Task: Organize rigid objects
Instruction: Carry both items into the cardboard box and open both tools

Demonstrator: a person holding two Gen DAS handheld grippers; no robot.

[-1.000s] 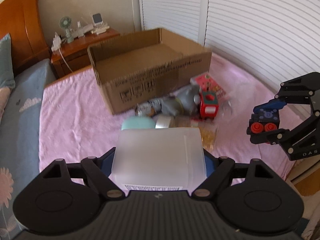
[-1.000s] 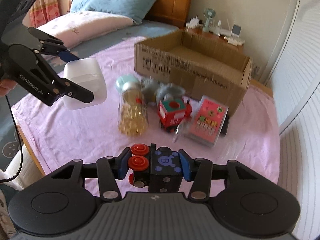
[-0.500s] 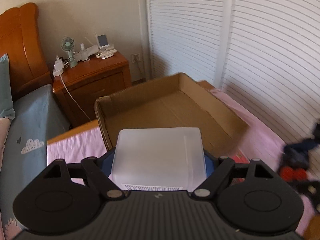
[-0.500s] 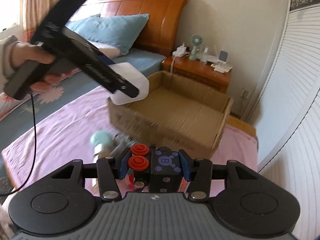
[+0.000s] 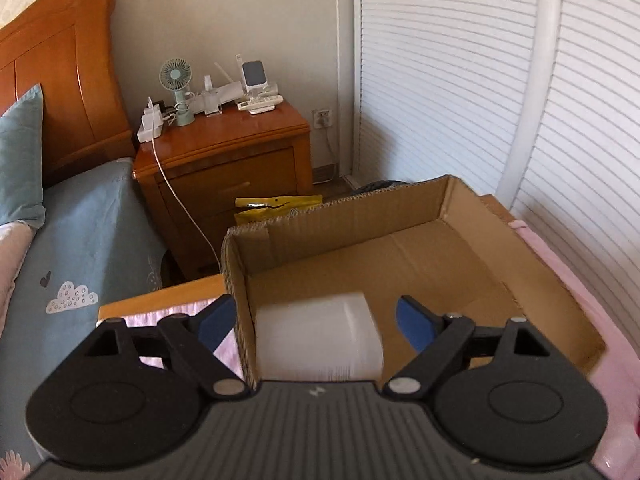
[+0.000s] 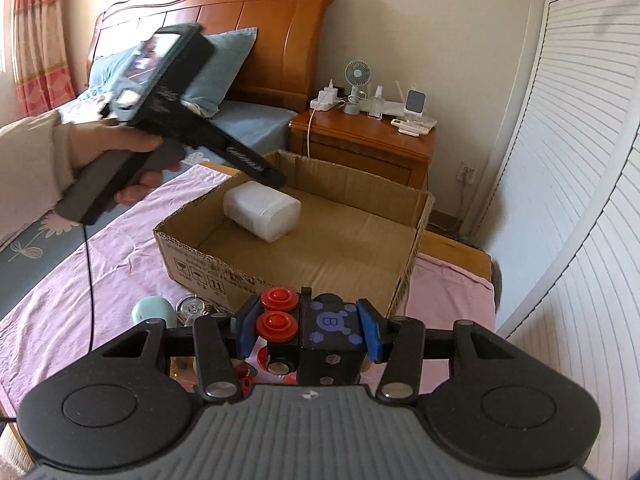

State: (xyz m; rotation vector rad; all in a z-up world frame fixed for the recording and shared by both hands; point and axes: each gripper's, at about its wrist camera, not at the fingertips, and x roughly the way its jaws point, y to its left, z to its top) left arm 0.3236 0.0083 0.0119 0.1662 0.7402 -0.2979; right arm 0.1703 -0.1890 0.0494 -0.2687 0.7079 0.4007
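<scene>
The open cardboard box [image 5: 340,212] [image 6: 208,268] stands on the pink-covered table. A white plastic container [image 5: 320,336] [image 6: 262,210] lies tilted in the box's near-left corner. My left gripper [image 5: 316,316] [image 6: 276,179] hovers just above it. Its jaws are opening, and the blue pads [image 5: 416,322] stand clear of the container on both sides. My right gripper [image 6: 308,330] is shut on a black toy block car [image 6: 328,328] with red wheels, held in front of the box's near wall.
A wooden nightstand [image 5: 228,148] [image 6: 360,136] with a small fan and chargers stands behind the box, and a yellow bag [image 5: 276,204] lies on the floor. A mint-lidded jar [image 6: 154,310] and a small tin [image 6: 192,306] lie on the pink cloth [image 6: 120,256]. Louvered doors run along the right.
My left gripper carried the white container forward over the box, then its jaws spread and the container dropped inside. My right gripper rose toward the box with the toy car.
</scene>
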